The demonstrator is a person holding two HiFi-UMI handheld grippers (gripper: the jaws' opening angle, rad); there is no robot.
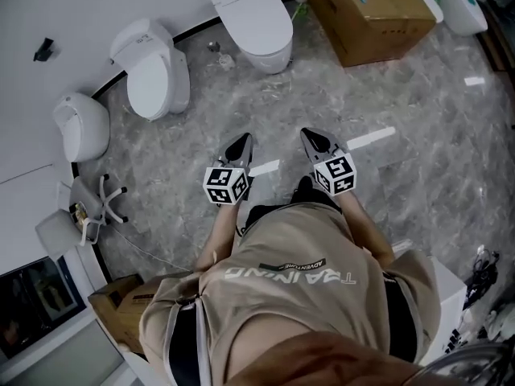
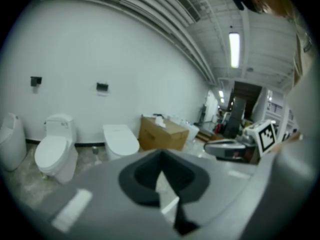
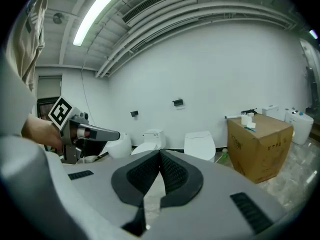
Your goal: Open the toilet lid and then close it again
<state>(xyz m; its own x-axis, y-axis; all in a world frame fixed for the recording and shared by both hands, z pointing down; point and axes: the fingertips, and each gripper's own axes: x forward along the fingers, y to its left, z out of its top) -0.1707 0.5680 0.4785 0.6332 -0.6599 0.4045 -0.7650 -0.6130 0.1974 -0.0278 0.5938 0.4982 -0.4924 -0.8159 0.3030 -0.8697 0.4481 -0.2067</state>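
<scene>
Three white toilets stand along the curved wall, all with lids down: a square-lidded toilet, a round-lidded toilet and a rounded one. I hold both grippers at waist height over the marble floor, well short of any toilet. My left gripper and right gripper point toward the square-lidded toilet, both shut with nothing in them. The left gripper view shows the round-lidded toilet and the square-lidded toilet beyond the left gripper's touching jaws. The right gripper view shows its gripper shut, with the square-lidded toilet ahead.
A cardboard box stands right of the square-lidded toilet, with another white fixture beyond it. A small rolling stand and a cable lie by the left wall. White tape strips mark the floor. A box sits behind me.
</scene>
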